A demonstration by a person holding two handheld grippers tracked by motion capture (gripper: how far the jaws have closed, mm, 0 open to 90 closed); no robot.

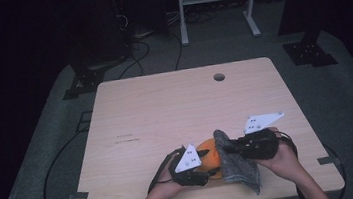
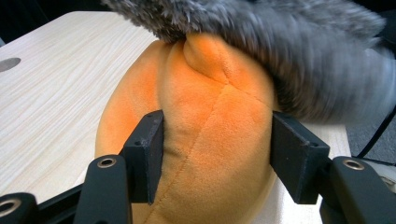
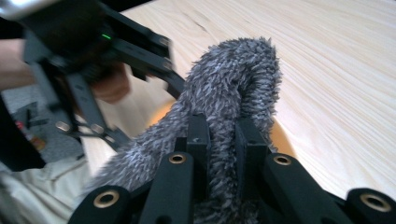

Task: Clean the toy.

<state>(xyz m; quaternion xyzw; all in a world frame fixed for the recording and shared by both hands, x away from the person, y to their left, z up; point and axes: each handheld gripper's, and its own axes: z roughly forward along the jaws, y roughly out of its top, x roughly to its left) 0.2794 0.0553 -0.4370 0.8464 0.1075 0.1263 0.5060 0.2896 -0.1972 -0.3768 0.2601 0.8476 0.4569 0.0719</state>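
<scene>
My left tongs (image 2: 217, 154) are squeezed on the orange plush toy (image 2: 205, 140). One black pad presses each side of it, and the soft cloth dents in a bit where they push. The toy sits right between them, low on the counter (image 2: 60, 93), and its round top pokes up past the tips.

My right tongs (image 3: 222, 140) are pinched tight on the grey fuzzy cloth (image 3: 233, 88). A fold of it stands up between the two pads (it looks a bit like a furry loop) and curls over just past the tips. The rest of the cloth hangs down under those tongs, toward my side of the counter.

From the high view, the left tongs (image 1: 202, 158) and the right tongs (image 1: 226, 146) are very close, almost tip to tip. The orange plush toy (image 1: 210, 157) is in the middle, between them. The grey fuzzy cloth (image 1: 237, 165) lies over the toy's side next to the right tongs and touches it. Both are near my edge of the counter (image 1: 165, 111).
</scene>
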